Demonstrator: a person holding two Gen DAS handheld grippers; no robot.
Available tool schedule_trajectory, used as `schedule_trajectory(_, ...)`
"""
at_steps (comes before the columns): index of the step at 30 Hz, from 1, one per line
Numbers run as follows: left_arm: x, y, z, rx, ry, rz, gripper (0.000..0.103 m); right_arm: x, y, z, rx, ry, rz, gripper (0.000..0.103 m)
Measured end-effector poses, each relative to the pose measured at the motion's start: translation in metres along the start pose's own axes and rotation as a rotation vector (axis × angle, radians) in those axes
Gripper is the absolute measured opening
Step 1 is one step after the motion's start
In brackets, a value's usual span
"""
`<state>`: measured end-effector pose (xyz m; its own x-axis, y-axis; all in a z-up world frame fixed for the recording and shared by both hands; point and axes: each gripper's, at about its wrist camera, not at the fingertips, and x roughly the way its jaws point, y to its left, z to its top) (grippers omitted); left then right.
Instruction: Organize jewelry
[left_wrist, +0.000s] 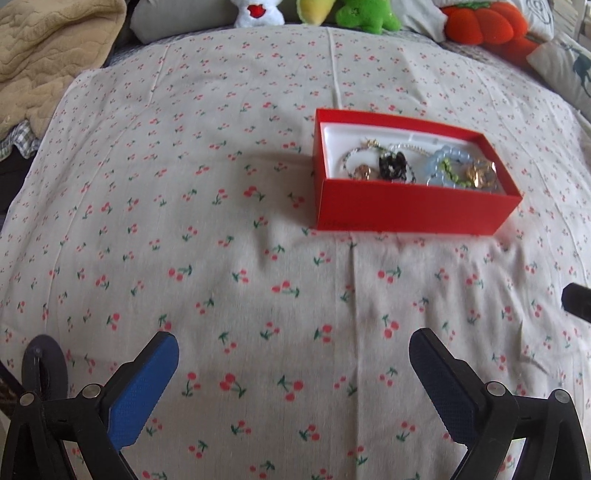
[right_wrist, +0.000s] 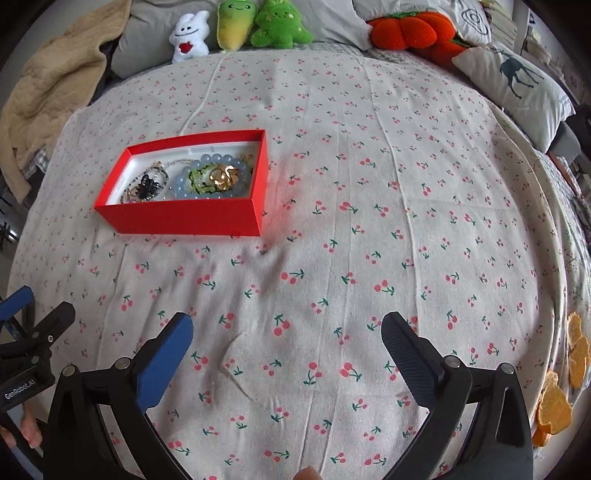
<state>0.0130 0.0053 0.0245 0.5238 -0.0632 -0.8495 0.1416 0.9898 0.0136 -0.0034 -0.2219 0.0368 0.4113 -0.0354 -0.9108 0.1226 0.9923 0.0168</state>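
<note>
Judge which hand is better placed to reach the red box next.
Neither clearly. The red box lies between them, ahead-right of the left tool and ahead-left of the right tool. Both are open, empty and well back. All visible jewelry sits inside.

both views forward, sharing red box (left_wrist: 406, 210) (right_wrist: 184, 216)

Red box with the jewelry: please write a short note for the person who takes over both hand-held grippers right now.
Left hand-held gripper: open, empty, held above the cloth.
Right hand-held gripper: open, empty, also above the cloth.
Red box: lid off, on the cherry-print cloth, ahead of both grippers.
Inside it: blue bead bracelet, green bead bracelet, gold piece, black piece, thin chains.
Done: no jewelry visible on the cloth; all appears to be in the box.
Left: pieces lie tangled together, so sorting may remain.
</note>
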Motion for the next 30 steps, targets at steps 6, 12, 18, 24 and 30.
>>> schedule_trajectory(6, 0.001, -0.003, -0.011, -0.002, 0.017, 0.011, 0.102, -0.003, 0.002, -0.011, -0.009, -0.034, -0.035, 0.103)
schedule_trajectory(12, 0.007, -0.004, -0.013, -0.026, 0.023, 0.014, 0.102, 0.003, 0.01, -0.019, -0.007, -0.024, -0.036, 0.103)
schedule_trajectory(18, 0.012, -0.006, -0.012, -0.03, 0.039, 0.013, 0.102, 0.01, 0.025, -0.022, -0.054, -0.014, -0.034, 0.103)
schedule_trajectory(24, 0.014, -0.006, -0.013, -0.03, 0.041, 0.017, 0.102, 0.012, 0.033, -0.023, -0.071, -0.008, -0.028, 0.103)
schedule_trajectory(30, 0.015, -0.006, -0.013, -0.028, 0.041, 0.023, 0.102, 0.013, 0.034, -0.023, -0.065, -0.008, -0.026, 0.103)
